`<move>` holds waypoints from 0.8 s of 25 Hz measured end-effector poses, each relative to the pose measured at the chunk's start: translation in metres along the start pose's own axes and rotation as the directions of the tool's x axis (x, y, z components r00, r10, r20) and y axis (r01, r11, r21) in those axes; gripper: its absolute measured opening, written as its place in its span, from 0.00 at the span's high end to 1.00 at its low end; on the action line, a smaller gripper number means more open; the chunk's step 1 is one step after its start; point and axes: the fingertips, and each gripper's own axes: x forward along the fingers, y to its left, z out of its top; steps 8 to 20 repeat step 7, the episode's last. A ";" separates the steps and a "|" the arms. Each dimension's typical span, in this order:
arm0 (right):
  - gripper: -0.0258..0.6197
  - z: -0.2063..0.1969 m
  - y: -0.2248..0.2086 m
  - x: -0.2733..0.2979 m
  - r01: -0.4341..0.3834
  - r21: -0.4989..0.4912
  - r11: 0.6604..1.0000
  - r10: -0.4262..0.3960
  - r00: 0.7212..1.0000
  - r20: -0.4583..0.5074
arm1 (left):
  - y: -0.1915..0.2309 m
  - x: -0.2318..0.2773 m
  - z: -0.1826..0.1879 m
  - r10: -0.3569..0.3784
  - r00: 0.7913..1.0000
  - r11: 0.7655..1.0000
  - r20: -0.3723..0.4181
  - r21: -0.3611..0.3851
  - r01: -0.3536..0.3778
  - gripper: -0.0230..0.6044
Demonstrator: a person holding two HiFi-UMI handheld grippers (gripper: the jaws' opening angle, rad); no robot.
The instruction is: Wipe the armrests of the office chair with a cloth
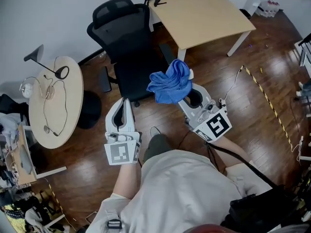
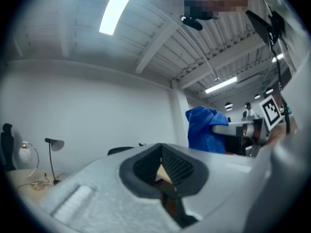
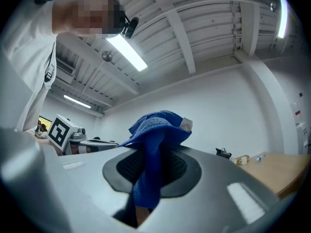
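The black office chair stands ahead of me, with one armrest on its left and the other on its right. My right gripper is shut on a crumpled blue cloth, held up in the air in front of the seat. In the right gripper view the cloth bunches over the closed jaws of that gripper. My left gripper hovers left of the cloth, shut with nothing in it. From the left gripper view the cloth shows off to the right.
A beige desk stands behind the chair to the right. At the left is a round table with a black desk lamp and cables. Yellow-black tape runs across the wooden floor on the right.
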 end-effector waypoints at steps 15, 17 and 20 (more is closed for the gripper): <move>0.85 0.018 0.016 -0.130 -0.025 0.021 0.999 0.025 1.000 -0.014 | -0.113 -0.057 -0.007 -0.012 1.000 1.000 -0.029 -0.008 0.011 0.97; 0.85 0.018 0.016 -0.130 -0.025 0.021 0.999 0.025 1.000 -0.014 | -0.113 -0.057 -0.007 -0.012 1.000 1.000 -0.029 -0.008 0.011 0.97; 0.85 0.018 0.016 -0.130 -0.025 0.021 0.999 0.025 1.000 -0.014 | -0.113 -0.057 -0.007 -0.012 1.000 1.000 -0.029 -0.008 0.011 0.97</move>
